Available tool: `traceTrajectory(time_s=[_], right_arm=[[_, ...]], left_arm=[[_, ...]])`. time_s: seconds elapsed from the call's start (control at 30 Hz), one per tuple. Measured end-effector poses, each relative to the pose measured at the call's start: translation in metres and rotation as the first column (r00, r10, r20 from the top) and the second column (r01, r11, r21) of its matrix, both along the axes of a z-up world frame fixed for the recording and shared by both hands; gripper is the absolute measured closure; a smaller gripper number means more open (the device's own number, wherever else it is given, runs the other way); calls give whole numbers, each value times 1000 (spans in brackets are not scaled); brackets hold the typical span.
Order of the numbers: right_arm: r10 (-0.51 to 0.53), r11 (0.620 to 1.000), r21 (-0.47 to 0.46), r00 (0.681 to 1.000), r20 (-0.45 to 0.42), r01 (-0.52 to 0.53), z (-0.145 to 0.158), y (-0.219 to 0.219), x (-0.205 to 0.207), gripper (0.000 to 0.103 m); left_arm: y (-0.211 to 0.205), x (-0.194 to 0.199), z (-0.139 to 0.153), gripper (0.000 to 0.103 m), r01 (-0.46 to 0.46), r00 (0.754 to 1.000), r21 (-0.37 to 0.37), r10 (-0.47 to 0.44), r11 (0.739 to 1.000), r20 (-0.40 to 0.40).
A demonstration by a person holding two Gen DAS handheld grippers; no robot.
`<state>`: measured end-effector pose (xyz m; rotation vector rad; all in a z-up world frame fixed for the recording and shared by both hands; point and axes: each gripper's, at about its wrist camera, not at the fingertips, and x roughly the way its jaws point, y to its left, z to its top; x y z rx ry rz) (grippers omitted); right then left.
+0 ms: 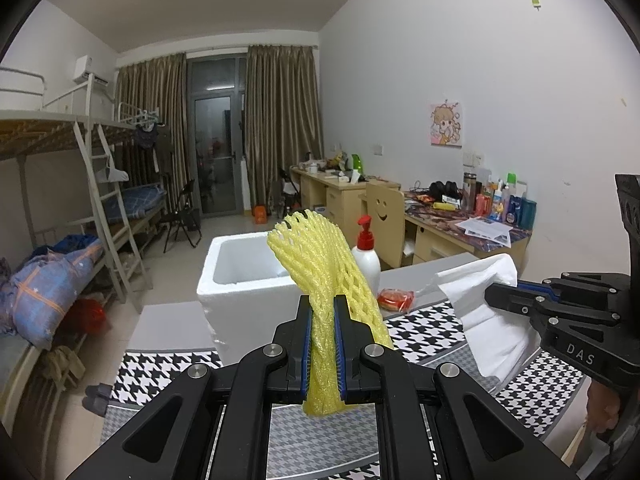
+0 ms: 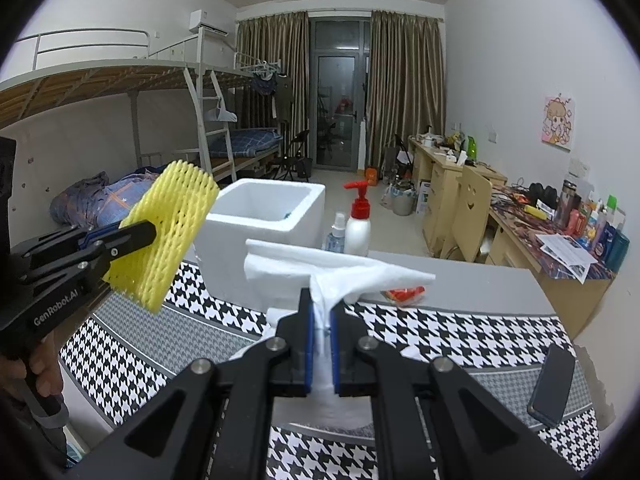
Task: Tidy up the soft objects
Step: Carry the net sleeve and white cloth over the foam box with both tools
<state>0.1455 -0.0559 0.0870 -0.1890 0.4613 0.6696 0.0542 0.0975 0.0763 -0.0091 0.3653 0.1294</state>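
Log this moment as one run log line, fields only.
left gripper: shut on yellow foam net | right gripper: shut on white tissue | both lifted above table | white foam box: ahead

Yellow foam net [image 1: 320, 276], soft white cloth [image 2: 328, 272], matt white polystyrene box [image 2: 264, 216].

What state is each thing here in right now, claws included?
Left claw: shut on the yellow foam net.
Yellow foam net: squeezed, held above the table.
Right claw: shut on the white tissue.
White tissue: crumpled, lifted.
White foam box: open, no lid, upright.
Pump bottle: upright, red pump on.
Spray bottle: upright.
Red packet: lying on the table.
Phone: lying flat, screen dark.
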Motion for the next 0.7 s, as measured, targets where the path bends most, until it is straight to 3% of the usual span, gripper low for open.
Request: traceTrajectory(time_s=[0.7], right_arm=[[39, 999, 18, 999, 16, -40, 21, 28, 15, 94]], left_arm=[[25, 16, 20, 93, -16, 999, 4, 15, 1000, 30]])
